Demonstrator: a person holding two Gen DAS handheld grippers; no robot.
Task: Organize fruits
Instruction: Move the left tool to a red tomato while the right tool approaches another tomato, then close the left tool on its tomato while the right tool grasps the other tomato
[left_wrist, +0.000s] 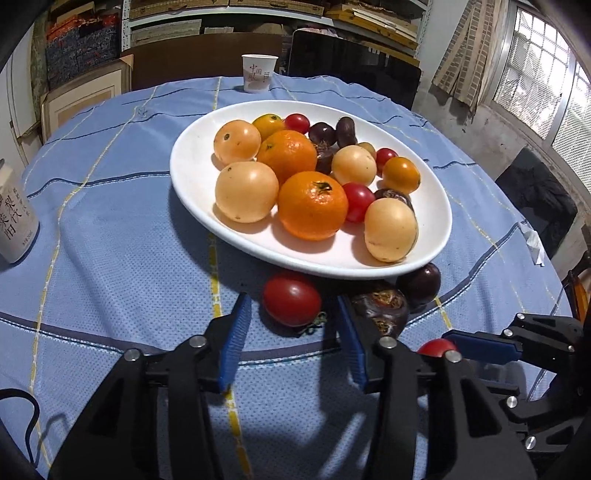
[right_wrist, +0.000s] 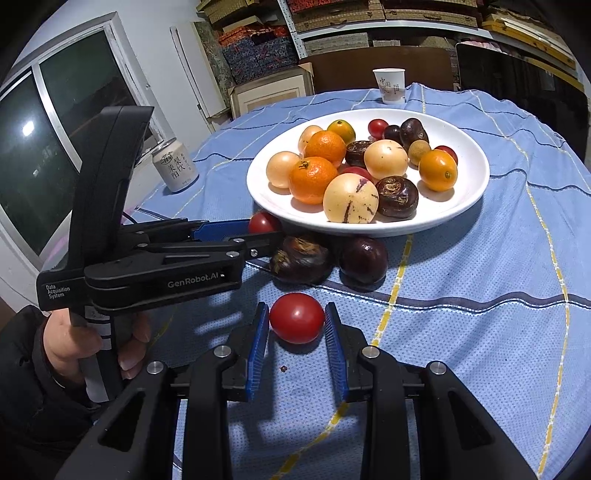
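A white oval plate (left_wrist: 192, 177) on the blue cloth holds oranges, pale yellow fruits, cherry tomatoes and dark fruits. In front of its near rim lies a red tomato (left_wrist: 291, 302). My left gripper (left_wrist: 292, 300) straddles it, open, with a small gap at each pad. Beside it lie a brown chestnut-like fruit (left_wrist: 380, 310) and a dark purple fruit (left_wrist: 421, 282). In the right wrist view my right gripper (right_wrist: 296, 308) is shut on a second red tomato (right_wrist: 297, 321) that rests on the cloth. My left gripper (right_wrist: 264, 234) reaches in from the left.
A paper cup (left_wrist: 258, 72) stands at the table's far edge. A drink can (right_wrist: 175, 166) stands left of the plate. A person's hand (right_wrist: 74, 343) grips the left gripper's handle. A crumpled tissue (left_wrist: 533, 240) lies at the right edge. Shelves and a dark chair back stand beyond.
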